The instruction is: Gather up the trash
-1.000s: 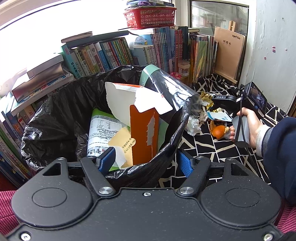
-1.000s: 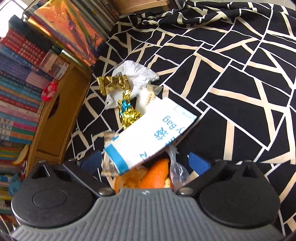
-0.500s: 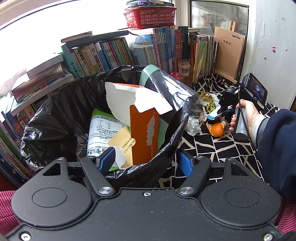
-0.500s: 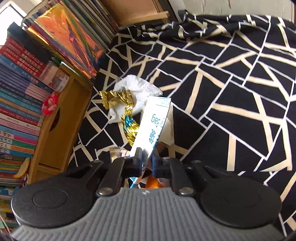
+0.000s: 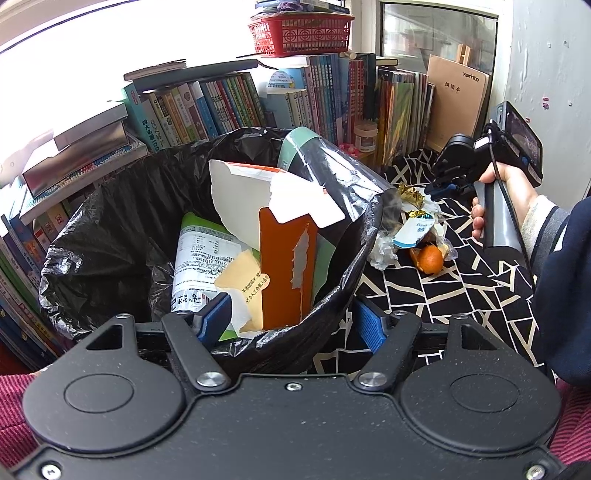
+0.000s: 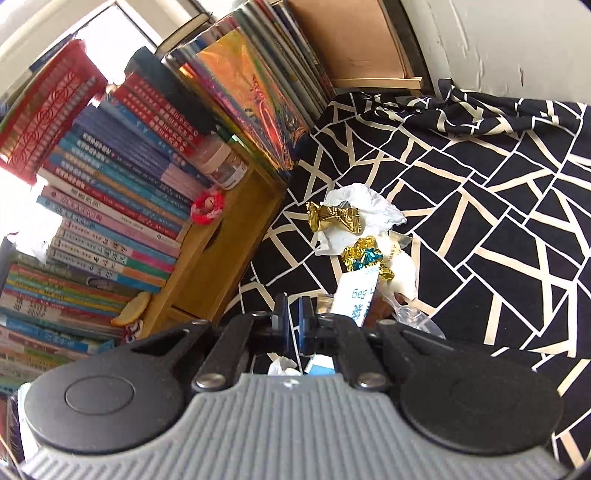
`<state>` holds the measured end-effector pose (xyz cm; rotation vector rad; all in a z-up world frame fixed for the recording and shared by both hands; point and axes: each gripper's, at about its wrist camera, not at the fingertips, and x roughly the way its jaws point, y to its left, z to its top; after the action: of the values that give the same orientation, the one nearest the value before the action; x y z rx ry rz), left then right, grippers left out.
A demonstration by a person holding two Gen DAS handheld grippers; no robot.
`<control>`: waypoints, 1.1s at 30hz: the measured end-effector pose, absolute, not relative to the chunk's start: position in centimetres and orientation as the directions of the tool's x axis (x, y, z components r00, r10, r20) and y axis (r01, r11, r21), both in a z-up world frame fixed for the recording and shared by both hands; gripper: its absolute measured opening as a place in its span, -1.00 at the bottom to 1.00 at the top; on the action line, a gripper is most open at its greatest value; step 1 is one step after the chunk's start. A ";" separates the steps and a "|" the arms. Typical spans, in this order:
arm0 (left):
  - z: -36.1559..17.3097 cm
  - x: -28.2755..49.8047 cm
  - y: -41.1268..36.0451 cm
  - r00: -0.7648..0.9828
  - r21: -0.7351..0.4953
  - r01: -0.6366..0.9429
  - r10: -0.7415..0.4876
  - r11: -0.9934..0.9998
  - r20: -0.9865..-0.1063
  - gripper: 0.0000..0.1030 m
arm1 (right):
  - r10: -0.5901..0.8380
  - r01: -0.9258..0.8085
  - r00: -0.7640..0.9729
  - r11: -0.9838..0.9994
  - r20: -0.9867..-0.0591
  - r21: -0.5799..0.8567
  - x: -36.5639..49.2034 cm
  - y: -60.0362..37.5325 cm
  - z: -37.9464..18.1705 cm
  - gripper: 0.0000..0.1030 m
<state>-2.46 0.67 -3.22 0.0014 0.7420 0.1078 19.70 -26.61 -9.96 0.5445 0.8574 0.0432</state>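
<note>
A bin lined with a black bag (image 5: 110,229) holds cardboard and paper, among them an orange card (image 5: 284,266). My left gripper (image 5: 291,321) is open, one finger inside the rim and one outside. On the black-and-cream cloth (image 6: 498,184) lies a trash pile: white tissue (image 6: 369,206), gold wrapper (image 6: 336,218), a white-and-blue packet (image 6: 356,291) (image 5: 413,230) and orange peel (image 5: 430,258). My right gripper (image 6: 292,321) (image 5: 434,190) hovers above the pile, shut, with nothing seen between its fingers. The packet rests just right of them.
Rows of upright books (image 5: 221,107) stand behind the bin, with a red basket (image 5: 303,33) on top. A wooden box (image 6: 221,251) and a small jar (image 6: 225,162) sit left of the pile. A hand (image 5: 513,184) holds the right gripper near the white wall (image 5: 546,55).
The right gripper shut on the white-and-blue packet and lifted. Now the packet is out of its fingers and back on the pile, and the gripper is higher. The left gripper has not moved.
</note>
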 end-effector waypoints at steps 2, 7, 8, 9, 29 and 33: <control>-3.2 -2.5 0.7 0.732 0.039 -0.097 0.098 0.994 -0.674 0.35 | 0.227 0.203 0.614 0.880 -0.756 0.430 20.4 -26.3 -10.9 -0.08; -3.3 -2.4 0.5 0.733 0.045 -0.099 0.104 0.994 -0.673 0.36 | 0.153 0.274 0.522 0.901 -0.839 0.335 21.8 -25.0 -14.7 0.40; -3.2 -2.4 0.5 0.733 0.046 -0.100 0.104 0.994 -0.672 0.36 | 0.137 0.277 0.513 0.908 -0.848 0.314 22.2 -24.6 -15.3 0.40; -3.2 -2.4 0.5 0.733 0.046 -0.100 0.105 0.994 -0.672 0.35 | 0.117 0.278 0.506 0.916 -0.854 0.290 22.5 -24.1 -15.8 0.41; -3.2 -2.5 0.6 0.737 0.042 -0.095 0.099 0.995 -0.669 0.35 | 0.035 0.196 0.490 0.969 -0.871 0.149 23.5 -21.4 -16.5 -0.33; -3.2 -2.5 0.6 0.736 0.042 -0.097 0.100 0.994 -0.670 0.36 | 0.106 0.176 0.515 0.958 -0.851 0.226 22.3 -22.6 -13.9 -0.80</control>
<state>-2.45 0.58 -3.20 0.0046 0.7360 0.1080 22.33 -22.61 -13.94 0.3007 1.0334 -0.0424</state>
